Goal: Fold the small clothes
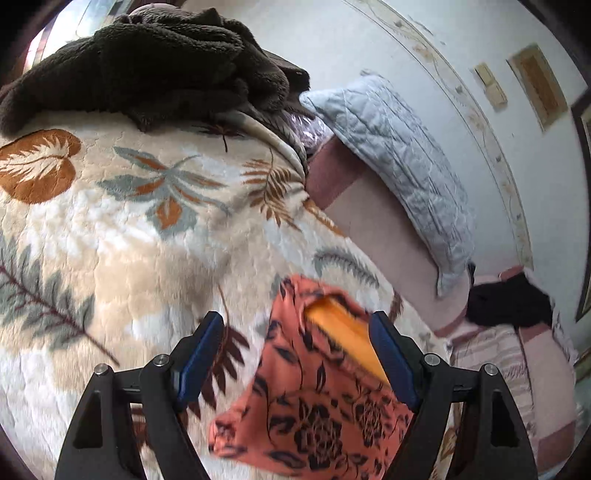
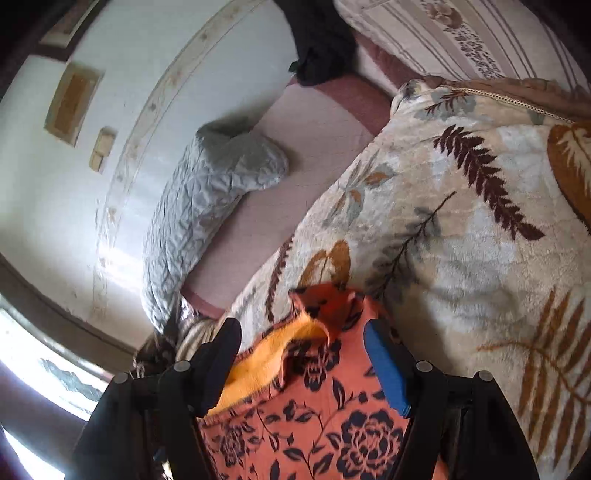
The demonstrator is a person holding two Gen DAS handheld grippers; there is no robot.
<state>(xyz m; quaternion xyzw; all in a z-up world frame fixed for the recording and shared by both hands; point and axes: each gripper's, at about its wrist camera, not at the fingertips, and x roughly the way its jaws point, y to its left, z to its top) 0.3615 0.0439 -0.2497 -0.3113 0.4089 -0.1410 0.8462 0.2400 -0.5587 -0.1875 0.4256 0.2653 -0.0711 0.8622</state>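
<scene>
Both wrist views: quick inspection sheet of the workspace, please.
Surface: leaf-print fleece blanket over a bed.
Job's things: orange floral garment, yellow lining showing, lying on the blanket.
Clutter: dark brown fleece pile; black cloth; grey quilted pillow.
Grippers: left gripper open, right gripper open, both over the garment.
Cables: nothing seen.
Surroundings: white wall, striped pillow.

A cream plush blanket with rust and grey leaf prints [image 1: 129, 236] covered the bed. A dark brown fleece heap [image 1: 147, 66] lay at its far edge. A pale grey quilted pillow [image 1: 399, 170] leaned against the white wall [image 1: 524, 155], where daylight entered through a bright window [image 2: 40, 354].
</scene>
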